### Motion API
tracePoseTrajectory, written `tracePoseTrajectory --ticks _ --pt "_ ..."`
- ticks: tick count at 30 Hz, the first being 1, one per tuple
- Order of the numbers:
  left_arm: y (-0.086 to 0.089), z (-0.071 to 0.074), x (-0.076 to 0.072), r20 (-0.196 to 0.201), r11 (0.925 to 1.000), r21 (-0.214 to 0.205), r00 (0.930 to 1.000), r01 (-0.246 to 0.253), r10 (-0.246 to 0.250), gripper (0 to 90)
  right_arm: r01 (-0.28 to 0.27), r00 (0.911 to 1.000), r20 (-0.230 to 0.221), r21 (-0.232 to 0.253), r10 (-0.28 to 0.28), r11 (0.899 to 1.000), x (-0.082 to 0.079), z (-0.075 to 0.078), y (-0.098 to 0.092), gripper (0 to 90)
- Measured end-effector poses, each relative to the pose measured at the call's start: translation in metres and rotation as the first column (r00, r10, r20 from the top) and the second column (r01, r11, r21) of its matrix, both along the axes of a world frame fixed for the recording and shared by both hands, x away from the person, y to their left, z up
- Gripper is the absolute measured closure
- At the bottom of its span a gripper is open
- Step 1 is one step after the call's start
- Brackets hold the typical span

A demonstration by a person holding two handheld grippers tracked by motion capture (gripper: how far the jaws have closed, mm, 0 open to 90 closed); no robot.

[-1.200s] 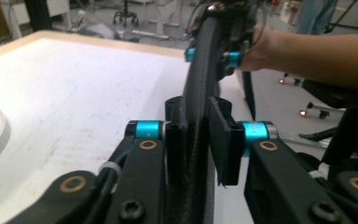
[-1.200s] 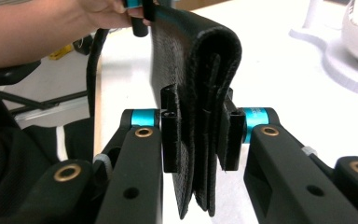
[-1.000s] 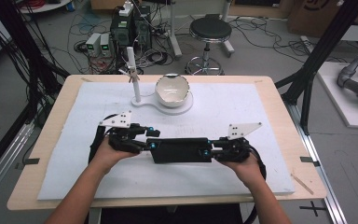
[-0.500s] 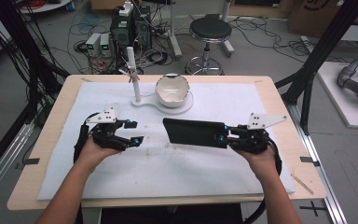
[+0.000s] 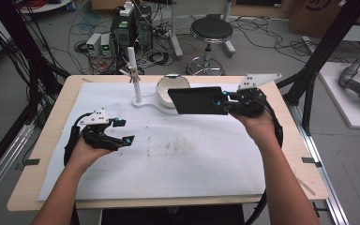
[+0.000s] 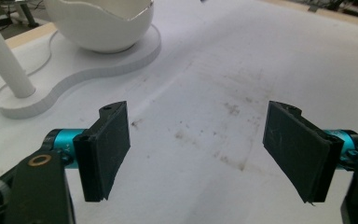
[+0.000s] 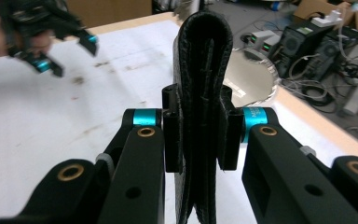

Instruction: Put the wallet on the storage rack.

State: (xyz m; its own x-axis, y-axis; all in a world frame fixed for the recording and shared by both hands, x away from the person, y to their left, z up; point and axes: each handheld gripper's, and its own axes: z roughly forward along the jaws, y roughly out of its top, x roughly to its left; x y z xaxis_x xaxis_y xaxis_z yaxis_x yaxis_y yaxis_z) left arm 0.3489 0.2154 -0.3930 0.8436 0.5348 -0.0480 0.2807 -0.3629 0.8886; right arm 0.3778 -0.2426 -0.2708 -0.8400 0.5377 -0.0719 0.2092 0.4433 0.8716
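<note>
A black leather wallet (image 5: pixel 194 100) hangs in the air in front of the white bowl (image 5: pixel 165 92), held at its right end by my right gripper (image 5: pixel 222 103). In the right gripper view the folded wallet (image 7: pixel 200 70) stands edge-on, and the right gripper (image 7: pixel 200 135) is shut on it with both pads pressing its sides. My left gripper (image 5: pixel 125 131) rests low over the white mat at the left. Its jaws have just been opening, and in the left gripper view the left gripper (image 6: pixel 205 154) stands wide with nothing between the pads (image 6: pixel 107 149).
The bowl (image 6: pixel 98 23) sits on a flat white base (image 6: pixel 74 74) with an upright white post (image 5: pixel 133 79) at the back of the white mat (image 5: pixel 192 159). The wooden table edge (image 5: pixel 168 201) runs along the front. A stool and cables stand beyond the table.
My left gripper let go of the wallet, opened and drew back to the left. My right gripper lifted the wallet and carried it right, toward the bowl.
</note>
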Motion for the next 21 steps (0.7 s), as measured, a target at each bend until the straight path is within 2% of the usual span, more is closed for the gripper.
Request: tracePoseTrajectory --ticks 3,4,6,11,15,21 --pt "-0.001 -0.002 0.0 -0.003 0.9999 0.014 1.0 0.0 0.0 22.7 0.03 0.9995 0.015 -0.042 -0.029 0.999 0.017 0.014 0.008 76.9" --pt "-0.001 -0.003 0.0 -0.011 0.9999 0.016 0.9999 0.005 -0.004 22.7 0.042 0.9991 0.001 -0.047 -0.042 0.998 0.02 0.016 0.01 76.9" --pt "-0.002 -0.004 0.001 -0.017 0.9998 0.021 0.9998 0.005 -0.005 22.7 0.057 0.9984 0.006 -0.087 -0.057 0.995 0.03 0.023 0.016 76.9" --pt "-0.003 -0.006 0.002 -0.027 0.9999 0.009 0.9996 0.009 -0.009 22.7 0.069 0.9976 0.003 -0.152 -0.069 0.986 0.052 0.036 0.034 76.9" --pt "-0.003 -0.005 0.002 -0.027 0.9999 -0.003 0.9995 0.014 -0.014 22.7 0.079 0.9967 -0.005 -0.203 -0.081 0.976 0.066 0.039 0.048 76.9" --pt "-0.002 -0.005 0.002 -0.025 0.9998 -0.01 0.9995 0.02 -0.02 22.7 0.061 0.997 -0.031 -0.243 -0.071 0.968 0.084 0.035 0.069 76.8"
